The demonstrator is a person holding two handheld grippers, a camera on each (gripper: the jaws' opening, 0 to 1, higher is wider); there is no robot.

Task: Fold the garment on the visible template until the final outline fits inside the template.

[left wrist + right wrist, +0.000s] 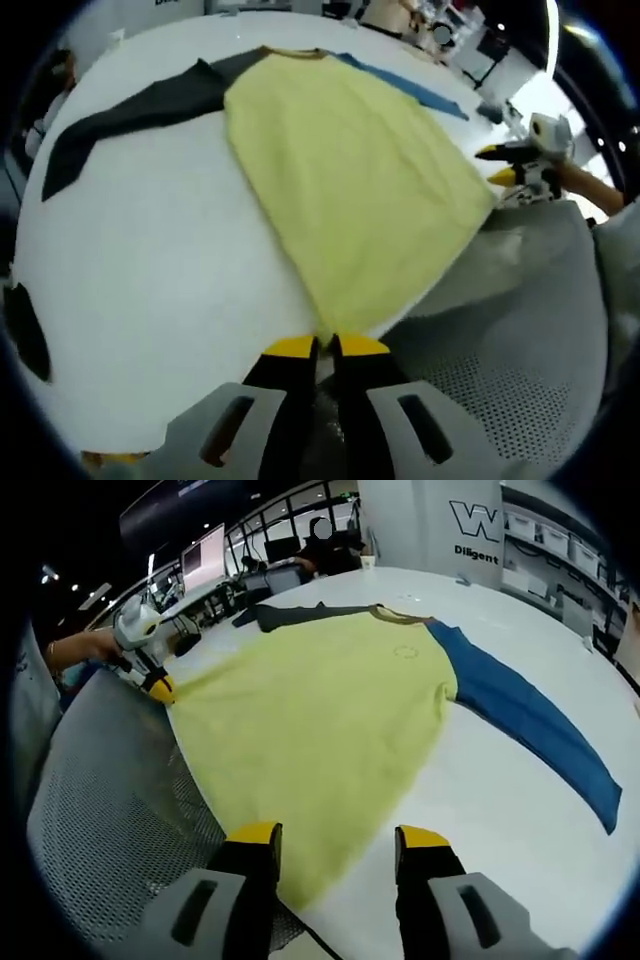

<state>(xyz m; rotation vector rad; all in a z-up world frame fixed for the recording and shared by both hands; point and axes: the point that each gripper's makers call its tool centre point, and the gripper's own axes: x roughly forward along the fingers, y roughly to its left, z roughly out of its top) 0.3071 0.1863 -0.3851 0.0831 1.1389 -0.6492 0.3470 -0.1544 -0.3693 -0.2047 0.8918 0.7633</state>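
Shirt flat on the desk, both grippers at its hem

The shirt (350, 170) lies spread on the white desk (150, 270), yellow body up, 1 dark sleeve (130, 115) and 1 blue sleeve (530, 720) stretched out to either side. The left gripper (326, 346) sits at one hem corner, fingers narrow, pinching the yellow edge. The right gripper (338, 834) hangs over the other hem corner, fingers wide, nothing held. A grey mesh chair back (110, 810) stands just beside the hem.
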